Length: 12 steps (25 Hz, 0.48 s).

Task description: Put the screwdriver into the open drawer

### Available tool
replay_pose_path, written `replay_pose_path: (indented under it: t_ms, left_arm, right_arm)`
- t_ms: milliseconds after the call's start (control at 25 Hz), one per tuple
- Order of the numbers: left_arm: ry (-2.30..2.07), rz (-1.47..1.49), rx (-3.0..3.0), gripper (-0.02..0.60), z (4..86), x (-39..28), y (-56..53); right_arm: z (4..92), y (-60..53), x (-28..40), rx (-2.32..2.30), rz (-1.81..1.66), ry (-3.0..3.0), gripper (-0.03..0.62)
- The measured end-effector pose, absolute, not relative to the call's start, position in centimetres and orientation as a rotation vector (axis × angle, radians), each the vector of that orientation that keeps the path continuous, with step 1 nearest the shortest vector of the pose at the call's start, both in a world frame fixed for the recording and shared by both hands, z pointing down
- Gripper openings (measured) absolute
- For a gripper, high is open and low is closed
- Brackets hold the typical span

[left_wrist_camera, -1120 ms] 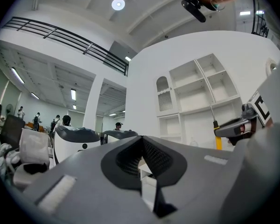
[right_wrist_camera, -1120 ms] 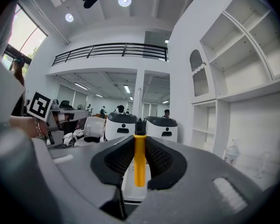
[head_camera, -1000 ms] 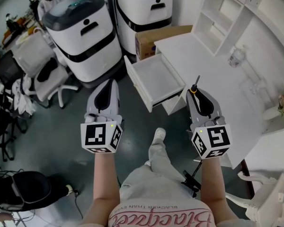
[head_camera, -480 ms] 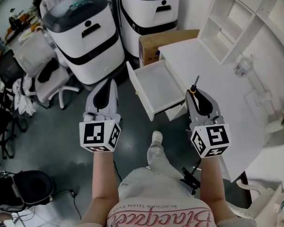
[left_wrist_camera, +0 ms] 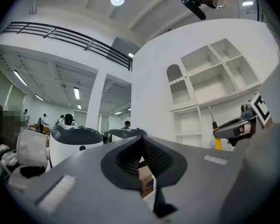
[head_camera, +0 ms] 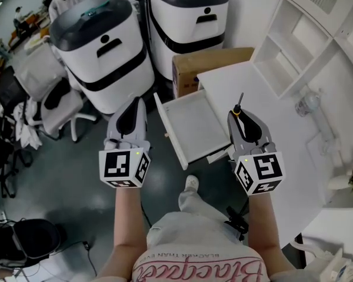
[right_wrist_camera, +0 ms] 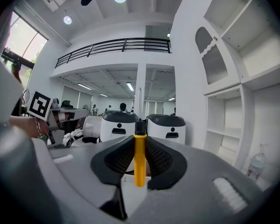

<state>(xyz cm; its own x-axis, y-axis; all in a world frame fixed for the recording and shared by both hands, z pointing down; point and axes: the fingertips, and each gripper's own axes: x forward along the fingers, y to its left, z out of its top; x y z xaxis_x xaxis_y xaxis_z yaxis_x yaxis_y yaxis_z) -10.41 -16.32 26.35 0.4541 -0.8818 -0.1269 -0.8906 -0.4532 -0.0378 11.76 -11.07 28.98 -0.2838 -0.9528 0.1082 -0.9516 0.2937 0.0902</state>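
Note:
The screwdriver has a yellow handle and a dark shaft that points up and away. My right gripper is shut on it, and in the right gripper view the yellow handle stands upright between the pads of that gripper. The open white drawer sticks out of the white desk, just left of the right gripper and level with it. My left gripper hovers left of the drawer. In the left gripper view, the left gripper has its tips together and holds nothing.
Two white-and-black machines stand beyond the drawer, with a cardboard box beside the desk. White shelves and a bottle sit on the desk. Office chairs crowd the left. The person's legs and shoe are below.
Both grippers have moved forward towards the desk, and the drawer now lies between them instead of ahead. The screwdriver stays gripped in the right gripper.

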Motion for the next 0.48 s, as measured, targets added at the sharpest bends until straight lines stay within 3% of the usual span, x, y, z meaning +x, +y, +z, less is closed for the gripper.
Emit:
replay_pose_path:
  t_ms: [480]
  left_arm:
    - [1.676,0.079,-2.58,0.017,27.4,-6.3,-24.4]
  right_arm:
    - [30.5,-20.5,15.3,1.676,0.076,-2.462,0.074]
